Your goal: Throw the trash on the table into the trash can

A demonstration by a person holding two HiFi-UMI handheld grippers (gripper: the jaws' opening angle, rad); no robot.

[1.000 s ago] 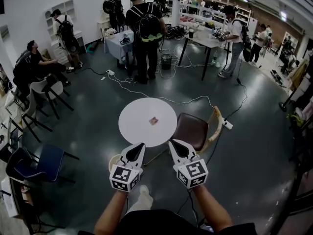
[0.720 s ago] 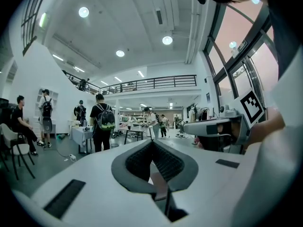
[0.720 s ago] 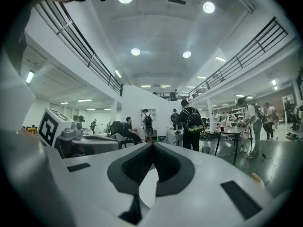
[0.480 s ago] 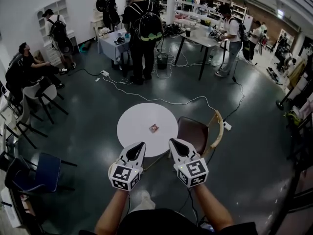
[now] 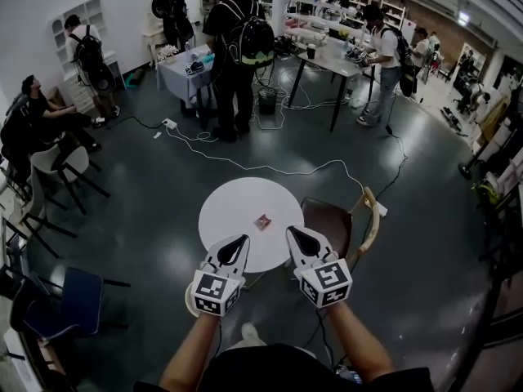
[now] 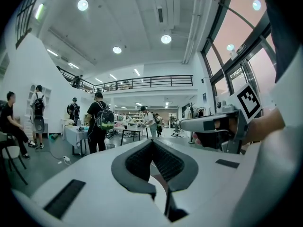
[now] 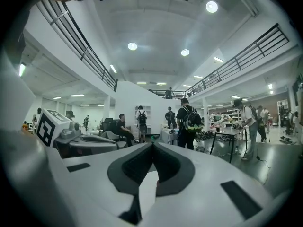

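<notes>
A small reddish piece of trash (image 5: 262, 221) lies near the middle of the round white table (image 5: 229, 211). My left gripper (image 5: 241, 240) hovers over the table's near edge, its jaws shut and empty. My right gripper (image 5: 292, 233) is beside it at the near right edge, also shut and empty. Both point toward the trash, a short way short of it. In the left gripper view the jaws (image 6: 152, 144) meet at their tips with nothing between them; the right gripper view shows the same (image 7: 152, 145). A pale round container (image 5: 189, 299) peeks out below the left gripper, mostly hidden.
A brown chair (image 5: 325, 221) with a wooden back (image 5: 370, 219) stands against the table's right side. A blue chair (image 5: 80, 294) is at the left. Cables (image 5: 270, 167) run across the dark floor beyond the table. Several people stand or sit near tables farther back.
The table and trash have come a little lower and nearer in the head view. Both grippers stay shut and side by side, now slightly lower in the picture.
</notes>
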